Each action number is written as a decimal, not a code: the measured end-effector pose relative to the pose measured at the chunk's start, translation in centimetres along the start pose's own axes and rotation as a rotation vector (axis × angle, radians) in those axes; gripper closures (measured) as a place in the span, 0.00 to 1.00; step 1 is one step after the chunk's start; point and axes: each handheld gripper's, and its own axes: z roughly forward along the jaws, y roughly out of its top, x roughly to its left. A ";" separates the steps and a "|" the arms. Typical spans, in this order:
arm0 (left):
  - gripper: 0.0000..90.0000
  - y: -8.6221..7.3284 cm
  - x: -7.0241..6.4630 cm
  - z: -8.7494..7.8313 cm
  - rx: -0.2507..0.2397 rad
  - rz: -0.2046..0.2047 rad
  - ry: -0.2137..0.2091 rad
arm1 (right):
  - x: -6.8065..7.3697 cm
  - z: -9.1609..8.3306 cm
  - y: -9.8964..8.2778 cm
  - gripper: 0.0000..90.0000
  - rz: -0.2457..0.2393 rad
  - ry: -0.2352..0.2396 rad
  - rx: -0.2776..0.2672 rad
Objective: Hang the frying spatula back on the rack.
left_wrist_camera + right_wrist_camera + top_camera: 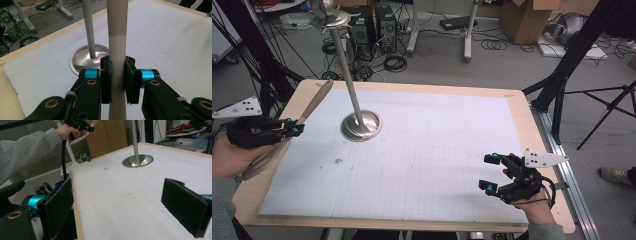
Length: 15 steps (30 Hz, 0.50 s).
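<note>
We read the work in hand as carrying a long beige rod point(307, 111) toward the metal stand point(360, 125) that sits upper left of centre in the high view.

Left gripper point(294, 129): at the left edge of the high view, jaws clamped on the rod near its middle. In the left gripper view the two black pads point(106, 82) press the rod from either side, and the rod runs from the bottom edge up out of the top of the frame. In the high view it lies on a diagonal, one end toward the upper left corner of the table point(522, 107), the other down by the person's left hand point(229, 157).

Right gripper point(489, 173): lower right of the high view, jaws wide apart with nothing between them, above the white gridded mat point(437, 150). Its own view shows bare mat between the pads.

The stand's round base rests on the mat; its thin pole leans up toward the top left of the frame, ending in a small disc point(329, 19).

Notes for doing this step well, as we judge it:
- The grip sits mid-length, so both ends can swing; we would move slowly.
- We would watch the far end against the pole, since a knock could tip the stand.
- The free gripper could steady the base if contact looks likely.
</note>
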 end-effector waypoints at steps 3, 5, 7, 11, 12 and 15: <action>0.86 0.1 0.4 -0.1 -0.001 -0.014 -0.002 | -0.2 0.1 -0.1 0.11 -0.004 0.000 -0.002; 0.86 0.3 0.7 -0.3 -0.011 -0.019 -0.007 | -0.2 0.0 -0.1 0.11 0.006 0.003 0.002; 0.86 0.5 1.0 -0.6 -0.019 -0.021 -0.014 | -0.3 0.0 -0.2 0.11 0.008 0.000 -0.001; 0.86 1.0 1.5 -1.6 -0.029 -0.014 -0.010 | -0.3 -0.3 -0.2 0.11 0.009 -0.006 -0.018; 0.86 1.1 1.7 -1.8 -0.034 -0.015 -0.010 | -0.2 -0.4 -0.1 0.11 0.015 -0.004 -0.020; 0.86 1.6 2.0 -2.4 -0.050 -0.008 -0.014 | -0.2 -0.6 -0.2 0.11 0.016 -0.004 -0.020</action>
